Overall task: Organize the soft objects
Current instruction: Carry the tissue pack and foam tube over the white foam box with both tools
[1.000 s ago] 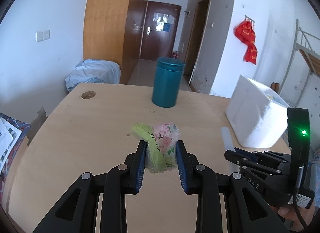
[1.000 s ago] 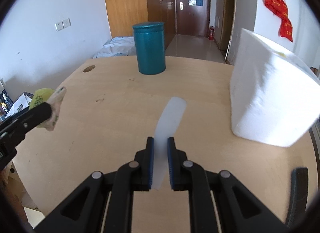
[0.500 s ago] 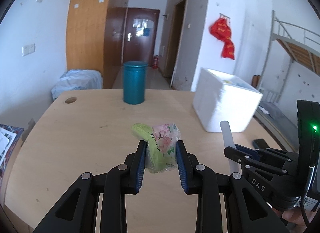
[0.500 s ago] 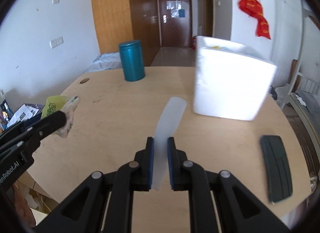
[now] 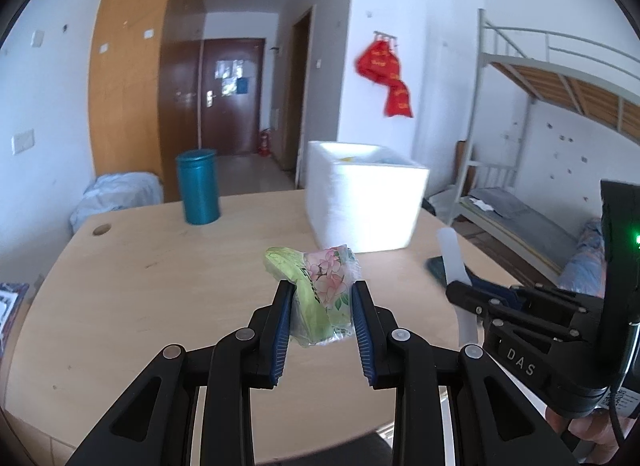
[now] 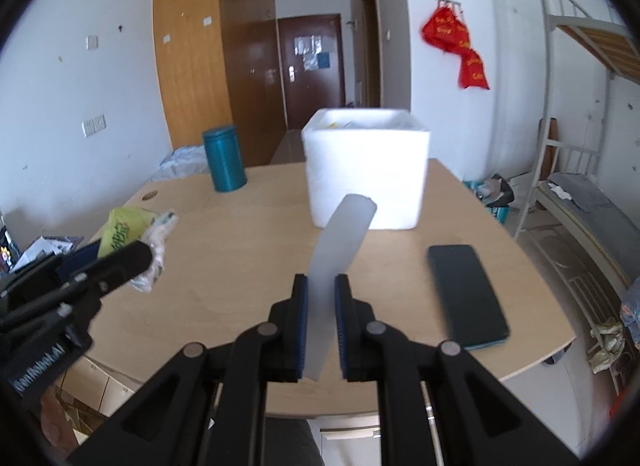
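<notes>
Between left tongs, crinkled green floral packet; clamped

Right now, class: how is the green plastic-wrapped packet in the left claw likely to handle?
The green packet probably squashes easily: its wrapper crumples between the left claw. It likely weighs little, since it stands out unsupported. The glossy film may slip.
</notes>
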Demonstrator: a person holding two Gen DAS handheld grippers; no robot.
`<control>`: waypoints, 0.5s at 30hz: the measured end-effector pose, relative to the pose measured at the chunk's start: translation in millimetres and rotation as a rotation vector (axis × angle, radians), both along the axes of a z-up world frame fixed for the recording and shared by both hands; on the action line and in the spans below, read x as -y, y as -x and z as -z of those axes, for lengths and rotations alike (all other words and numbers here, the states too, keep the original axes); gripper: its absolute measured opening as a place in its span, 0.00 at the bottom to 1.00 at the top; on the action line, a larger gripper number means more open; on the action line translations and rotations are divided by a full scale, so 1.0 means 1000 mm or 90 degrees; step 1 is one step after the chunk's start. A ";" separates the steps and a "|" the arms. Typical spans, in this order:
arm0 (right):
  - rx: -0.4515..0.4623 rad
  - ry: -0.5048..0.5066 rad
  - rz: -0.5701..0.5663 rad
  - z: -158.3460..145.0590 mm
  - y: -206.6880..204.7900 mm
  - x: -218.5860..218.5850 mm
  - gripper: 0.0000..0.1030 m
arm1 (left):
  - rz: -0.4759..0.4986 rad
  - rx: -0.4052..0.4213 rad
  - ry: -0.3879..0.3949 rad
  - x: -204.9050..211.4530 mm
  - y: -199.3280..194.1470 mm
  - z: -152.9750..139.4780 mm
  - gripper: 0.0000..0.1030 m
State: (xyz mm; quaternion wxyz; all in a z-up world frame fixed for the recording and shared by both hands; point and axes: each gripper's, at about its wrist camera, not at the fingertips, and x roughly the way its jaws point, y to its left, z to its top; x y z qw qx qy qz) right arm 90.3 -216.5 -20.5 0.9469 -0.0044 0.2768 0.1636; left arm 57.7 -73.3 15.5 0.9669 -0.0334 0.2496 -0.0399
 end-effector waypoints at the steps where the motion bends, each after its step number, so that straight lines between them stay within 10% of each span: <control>1: 0.007 -0.005 0.008 -0.002 0.001 0.005 0.15 | 0.007 0.003 -0.005 0.006 0.002 -0.001 0.30; 15: 0.012 -0.001 0.007 0.002 -0.035 0.011 0.15 | 0.054 0.031 -0.018 0.044 -0.026 -0.013 0.30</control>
